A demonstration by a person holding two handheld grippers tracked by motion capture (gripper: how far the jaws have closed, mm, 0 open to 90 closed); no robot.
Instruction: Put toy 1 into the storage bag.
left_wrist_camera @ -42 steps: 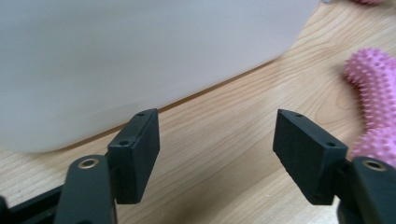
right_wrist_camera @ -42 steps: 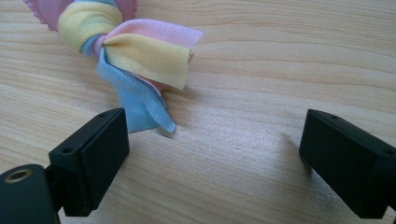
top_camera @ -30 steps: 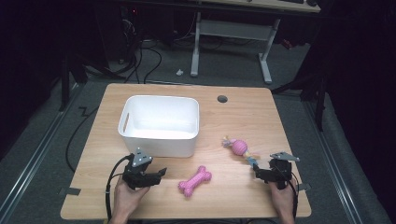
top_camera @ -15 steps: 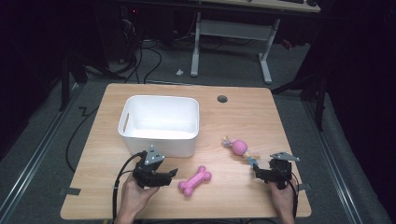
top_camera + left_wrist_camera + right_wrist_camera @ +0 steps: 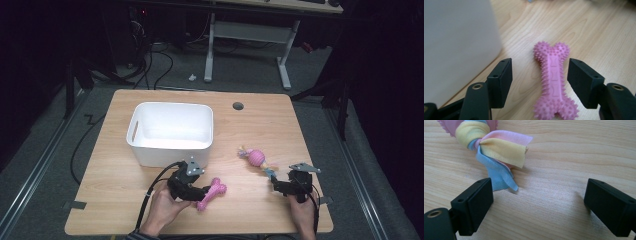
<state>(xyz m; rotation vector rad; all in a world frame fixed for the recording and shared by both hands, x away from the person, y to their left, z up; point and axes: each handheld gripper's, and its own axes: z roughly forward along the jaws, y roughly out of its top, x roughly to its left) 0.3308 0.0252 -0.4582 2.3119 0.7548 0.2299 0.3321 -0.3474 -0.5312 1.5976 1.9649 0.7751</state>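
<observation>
Pink, spiky rubber bone toy [image 5: 554, 80] lies flat on the light wooden table [image 5: 250, 125], just in front of the white plastic bin [image 5: 170, 131], with its narrow shaft between the wide-open jaws of the left gripper [image 5: 540, 82]. It looks light and springy, and the nubs should give grip, so the waist is the best place to pinch. The right gripper [image 5: 537, 207] also stands wide, holding nothing, beside the cloth tails of a pink ball toy [image 5: 499, 150].
</observation>
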